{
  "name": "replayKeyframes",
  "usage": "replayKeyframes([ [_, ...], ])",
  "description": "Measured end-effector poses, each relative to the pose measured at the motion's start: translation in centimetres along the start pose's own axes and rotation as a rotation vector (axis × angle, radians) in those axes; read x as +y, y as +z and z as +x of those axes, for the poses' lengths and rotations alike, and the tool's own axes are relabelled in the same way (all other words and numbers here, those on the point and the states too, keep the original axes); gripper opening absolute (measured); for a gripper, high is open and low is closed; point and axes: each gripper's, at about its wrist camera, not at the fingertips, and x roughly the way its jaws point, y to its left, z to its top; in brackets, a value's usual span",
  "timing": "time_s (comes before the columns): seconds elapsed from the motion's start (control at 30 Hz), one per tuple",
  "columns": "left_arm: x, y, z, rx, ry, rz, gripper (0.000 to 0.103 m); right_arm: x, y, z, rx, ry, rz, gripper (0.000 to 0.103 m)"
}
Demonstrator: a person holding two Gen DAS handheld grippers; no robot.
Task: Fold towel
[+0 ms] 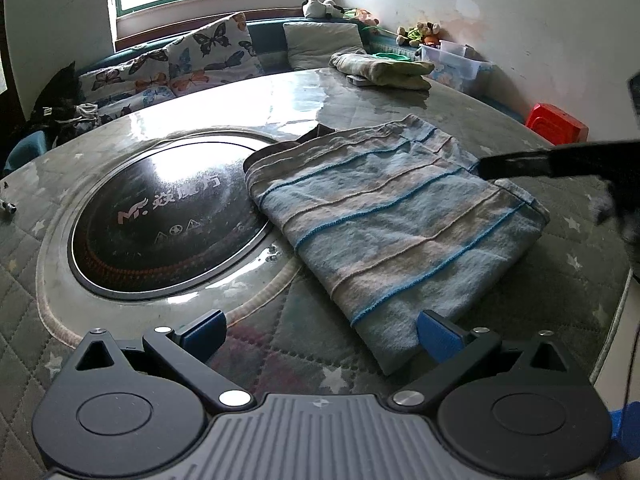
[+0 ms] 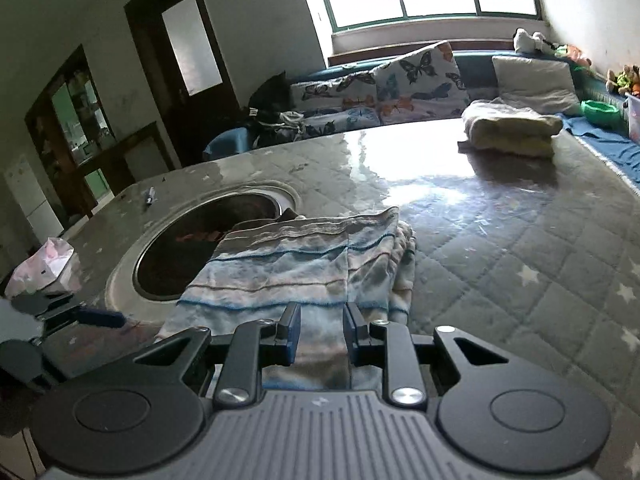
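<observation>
The towel [image 1: 384,216], folded and striped blue and grey, lies on the table [image 1: 520,280], its left edge hiding part of the round hob [image 1: 160,216]. On the hob glass "Mr." can be read; the characters after it are washed out by glare. The left tongs [image 1: 320,332] are spread wide at the towel's near corner. The right tongs [image 2: 320,330] are narrowed on the towel's near edge; whether cloth is pinched cannot be told.

I see towel [image 1: 384,216] on table [image 1: 168,360], w/ its edge over hob [image 1: 160,216]; 2nd folded cloth [image 1: 384,68] at far side, prob. on something flat.
</observation>
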Motion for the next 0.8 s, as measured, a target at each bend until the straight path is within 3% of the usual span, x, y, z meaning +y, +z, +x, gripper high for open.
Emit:
replayKeyframes([
  [0.17,0.4,-0.2,0.0,0.012,-0.005,-0.015,0.103,-1.8,0.6,2.2,0.037,-0.037,0.027,0.022],
  [0.37,0.7,0.0,-0.4,0.013,-0.014,-0.027,0.103,-1.7,3.1,2.8,-0.001,-0.027,0.01,0.023],
  [0.6,1.3,-0.2,-0.2,0.025,0.0,-0.046,0.103,-2.4,4.7,6.9,0.043,-0.06,0.01,0.023],
  [0.8,2.3,-0.4,-0.5,0.022,0.018,-0.063,0.103,-2.2,4.9,5.8,0.025,-0.063,0.012,0.023],
])
